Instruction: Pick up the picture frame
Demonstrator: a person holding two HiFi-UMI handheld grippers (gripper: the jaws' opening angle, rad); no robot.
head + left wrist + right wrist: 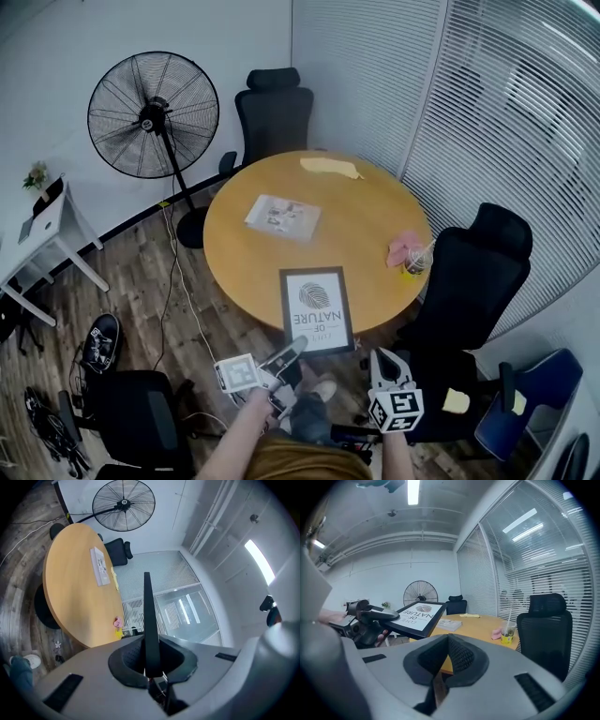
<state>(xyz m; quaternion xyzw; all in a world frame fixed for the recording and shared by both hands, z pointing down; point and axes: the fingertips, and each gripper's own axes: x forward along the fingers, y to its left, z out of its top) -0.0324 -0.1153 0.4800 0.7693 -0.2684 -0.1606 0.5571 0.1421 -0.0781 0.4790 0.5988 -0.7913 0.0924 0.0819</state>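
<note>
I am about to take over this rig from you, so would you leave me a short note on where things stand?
Left gripper: shut on the near left corner of the picture frame, holding it tilted in the air over the near edge of the round table.
Right gripper: shut, empty, just right of the frame.
Done: frame gripped and lifted.
Left: probably only holding it steady; one corner grip could let it swing.

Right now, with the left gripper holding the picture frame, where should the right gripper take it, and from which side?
Probably the right long edge of the picture frame, coming from the right. The frame lies nearly flat, and the left gripper pinches its near left corner, so that edge is free. The right gripper is shut: open it first.
</note>
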